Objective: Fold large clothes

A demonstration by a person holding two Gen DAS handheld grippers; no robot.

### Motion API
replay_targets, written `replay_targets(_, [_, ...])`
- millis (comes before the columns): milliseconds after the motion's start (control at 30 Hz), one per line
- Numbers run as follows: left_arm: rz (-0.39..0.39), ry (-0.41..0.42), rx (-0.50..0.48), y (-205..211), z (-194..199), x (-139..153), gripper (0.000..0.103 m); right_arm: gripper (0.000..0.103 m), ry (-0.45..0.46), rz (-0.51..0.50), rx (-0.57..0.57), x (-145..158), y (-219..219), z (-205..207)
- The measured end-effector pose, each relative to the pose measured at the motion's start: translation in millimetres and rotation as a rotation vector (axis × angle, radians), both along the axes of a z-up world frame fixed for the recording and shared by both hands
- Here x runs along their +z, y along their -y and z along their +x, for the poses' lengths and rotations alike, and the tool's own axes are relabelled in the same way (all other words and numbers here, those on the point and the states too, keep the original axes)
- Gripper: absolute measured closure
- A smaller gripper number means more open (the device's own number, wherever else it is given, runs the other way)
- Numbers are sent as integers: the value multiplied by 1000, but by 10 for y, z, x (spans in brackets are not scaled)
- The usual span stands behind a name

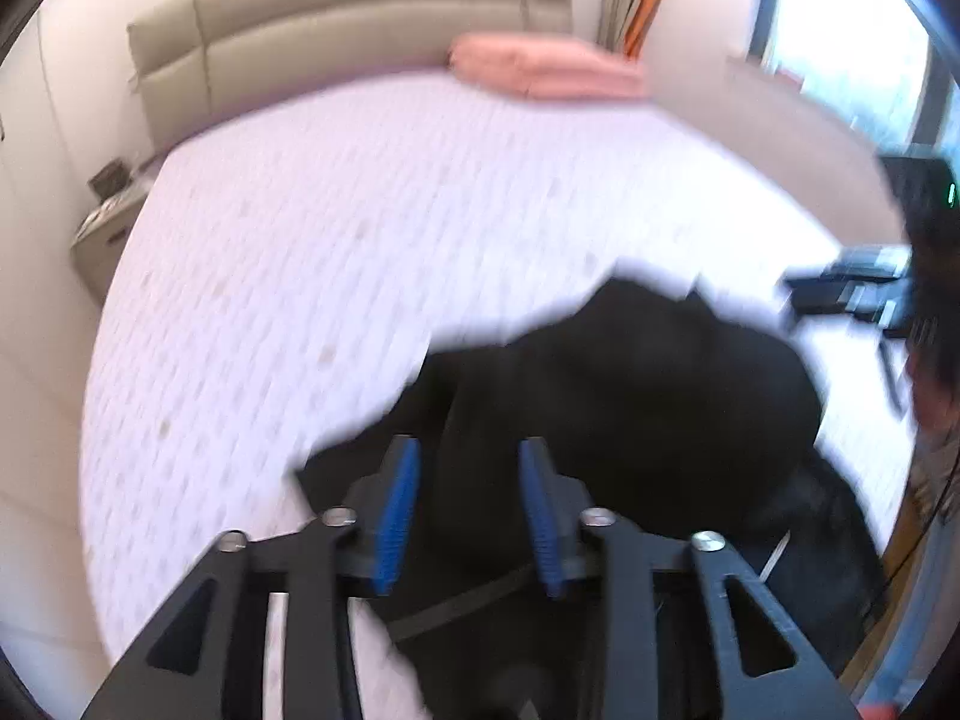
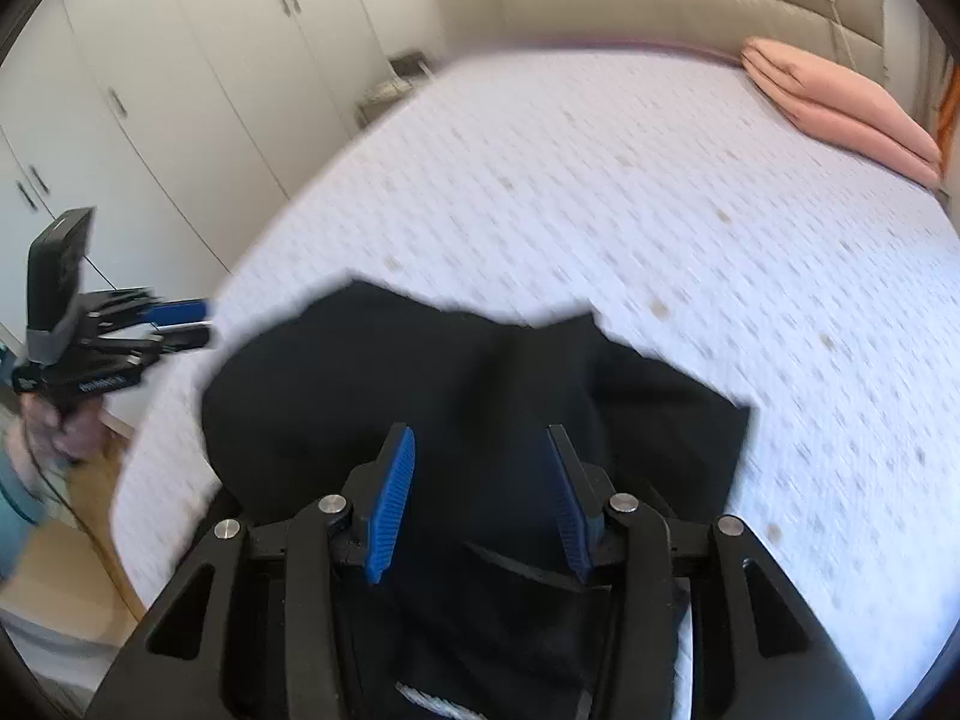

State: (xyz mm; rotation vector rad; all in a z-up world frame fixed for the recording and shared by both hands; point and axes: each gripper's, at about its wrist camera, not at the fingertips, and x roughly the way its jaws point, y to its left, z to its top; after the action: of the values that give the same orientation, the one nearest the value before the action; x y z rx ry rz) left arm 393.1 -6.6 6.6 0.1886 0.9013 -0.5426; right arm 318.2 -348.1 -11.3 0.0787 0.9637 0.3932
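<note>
Left wrist view: your left gripper (image 1: 470,468) stands with its blue pads apart and nothing between them, poised above a crumpled black garment (image 1: 630,384) that lies bunched at the near edge of the bed (image 1: 360,210), part of it spilling over the side. Blur softens the outline. A pale drawstring (image 1: 774,558) shows low on the right, so the waist or hood end probably sits there; you cannot tell which. A folded pink blanket (image 1: 540,66) lies well apart, by the headboard. Right wrist view: your right gripper (image 2: 482,456) is likewise spread wide and empty, hovering over the same dark heap, which is humped and creased, with one pointed corner (image 2: 591,321) toward mid-bed. Expect soft, limp, moderately heavy cloth that sags and drags. Take a hem corner in each gripper, pinch through a single layer, and lift it clear before spreading it flat.
</note>
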Motion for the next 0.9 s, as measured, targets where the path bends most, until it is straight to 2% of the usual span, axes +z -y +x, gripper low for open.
replay_targets(67, [-47,26,-16,163,125,113,60,55,23,23,1,78,-156,133])
replay_targets(133, [-87,25,-37,323,220,101,59,52,23,41,-14,41,-321,192])
replay_targets(233, [-100,-60,-55,505,286,-155,59,52,-42,88,-28,-175,-463,173])
replay_targets(300, [-83,-127,-72,608,144,-335,59,52,-119,70,-44,-445,-541,106])
replay_targets(400, [-47,-254,-97,683,-96,-816,59,49,-219,28,-53,-853,-557,-141])
replay_targets(467, [17,-342,-93,745,-332,-1203,59,49,-334,-42,-70,-1309,-576,-346])
replay_targets(533, [91,-356,-69,811,-527,-1531,59,49,-403,-32,-92,-1649,-595,-464])
replay_targets(567, [102,-348,-47,829,-541,-1608,60,49,-388,-39,-110,-1761,-617,-529])
replay_targets(633, [133,-332,-13,901,-539,-1622,59,47,-320,-91,-110,-1779,-707,-585])
replay_targets(667, [141,-342,0,920,-513,-1619,59,45,-313,-101,-115,-1781,-729,-584])
replay_targets(733, [144,-366,14,920,-452,-1598,59,45,-324,-49,-149,-1789,-670,-548])
replay_targets(900, [173,-419,44,986,-358,-1547,59,49,-304,53,-151,-1747,-471,-587])
